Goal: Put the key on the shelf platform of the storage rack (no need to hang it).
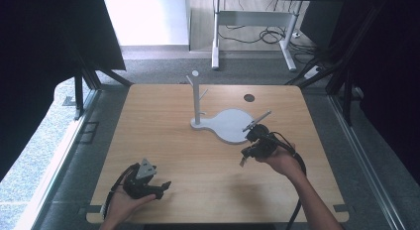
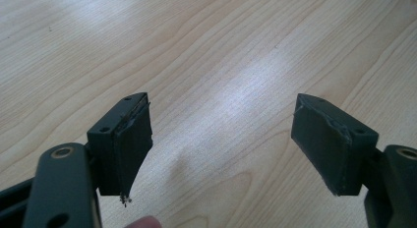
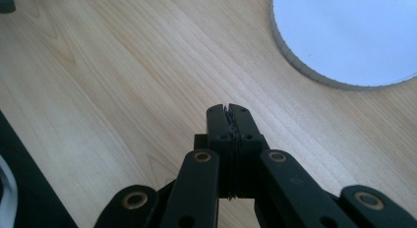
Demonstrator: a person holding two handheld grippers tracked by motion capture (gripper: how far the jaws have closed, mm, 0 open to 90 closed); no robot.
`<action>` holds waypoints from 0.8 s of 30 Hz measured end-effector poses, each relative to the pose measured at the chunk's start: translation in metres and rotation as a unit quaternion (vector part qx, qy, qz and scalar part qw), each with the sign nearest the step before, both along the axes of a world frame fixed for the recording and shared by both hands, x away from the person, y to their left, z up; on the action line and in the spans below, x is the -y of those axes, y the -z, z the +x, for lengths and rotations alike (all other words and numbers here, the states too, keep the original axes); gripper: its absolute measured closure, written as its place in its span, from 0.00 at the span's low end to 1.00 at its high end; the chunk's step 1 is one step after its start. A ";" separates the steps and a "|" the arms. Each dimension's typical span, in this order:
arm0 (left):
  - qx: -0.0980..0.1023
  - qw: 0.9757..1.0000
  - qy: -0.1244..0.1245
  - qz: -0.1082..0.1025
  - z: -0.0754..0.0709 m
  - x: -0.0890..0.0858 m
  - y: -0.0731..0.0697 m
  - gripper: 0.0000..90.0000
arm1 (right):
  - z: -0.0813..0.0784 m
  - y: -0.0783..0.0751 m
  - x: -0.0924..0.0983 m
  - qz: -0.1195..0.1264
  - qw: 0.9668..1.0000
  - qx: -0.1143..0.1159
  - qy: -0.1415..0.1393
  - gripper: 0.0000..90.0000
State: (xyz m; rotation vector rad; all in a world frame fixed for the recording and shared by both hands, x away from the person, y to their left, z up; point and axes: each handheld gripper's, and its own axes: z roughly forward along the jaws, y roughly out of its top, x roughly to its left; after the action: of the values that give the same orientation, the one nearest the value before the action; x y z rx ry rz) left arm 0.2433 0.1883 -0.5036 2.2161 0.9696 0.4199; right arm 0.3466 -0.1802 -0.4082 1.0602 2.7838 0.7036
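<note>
Left gripper [image 1: 148,183] sits near the table's [image 1: 163,116] front-left corner, jaws wide apart. Right gripper [image 3: 229,110] is pressed together on nothing, beside the white stand base [image 3: 344,36] (cut off at the frame edge).

Lighting is even and fairly bright over the wooden table [image 1: 208,165], with daylight entering from the pale window area beyond it. The surrounding frame and curtains fall into deep shadow. In the left gripper view a broad soft glare streaks across the wood grain. The white base plate [image 3: 344,36] is nearly washed out in the right gripper view. The high view is soft and low in detail; close jaw parts blur slightly.
</note>
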 end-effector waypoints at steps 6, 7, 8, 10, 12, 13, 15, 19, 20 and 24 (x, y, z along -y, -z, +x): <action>0.000 1.000 0.000 0.000 0.000 -0.001 0.000 0.26 | 0.008 -0.002 -0.002 0.001 1.000 0.000 0.004 1.00; 0.000 1.000 0.000 0.000 0.000 -0.001 0.000 0.26 | 0.010 -0.002 -0.002 0.000 1.000 0.000 0.004 1.00; 0.000 1.000 -0.001 -0.001 0.000 -0.001 0.000 0.26 | 0.012 -0.003 -0.003 0.000 1.000 -0.001 0.007 1.00; 0.000 1.000 -0.001 0.000 0.000 -0.001 0.000 0.26 | 0.014 -0.003 -0.003 0.001 1.000 -0.002 0.006 1.00; 0.000 1.000 0.000 0.000 0.000 -0.001 0.000 0.26 | 0.016 -0.002 -0.003 0.000 1.000 -0.005 0.007 1.00; 0.000 1.000 0.000 0.000 0.000 -0.001 0.000 0.26 | 0.018 -0.002 -0.004 0.000 1.000 -0.005 0.009 1.00; 0.000 1.000 0.000 0.000 0.000 0.000 0.000 0.26 | 0.019 -0.002 -0.004 0.000 1.000 -0.006 0.010 1.00; -0.001 1.000 0.000 0.000 0.000 -0.001 0.000 0.26 | 0.023 -0.002 -0.005 0.000 1.000 -0.005 0.010 1.00; -0.001 1.000 0.000 0.000 0.000 -0.001 0.000 0.26 | 0.024 -0.003 -0.006 0.000 1.000 -0.005 0.012 1.00; -0.001 1.000 -0.001 0.000 0.000 -0.001 0.000 0.26 | 0.027 -0.005 -0.009 0.000 1.000 -0.004 0.012 1.00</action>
State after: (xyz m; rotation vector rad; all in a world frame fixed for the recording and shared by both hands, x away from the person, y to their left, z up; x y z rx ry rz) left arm 0.2438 0.1892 -0.5038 2.2168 0.9715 0.4197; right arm 0.3733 -0.1716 -0.4034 1.0955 2.7730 0.6992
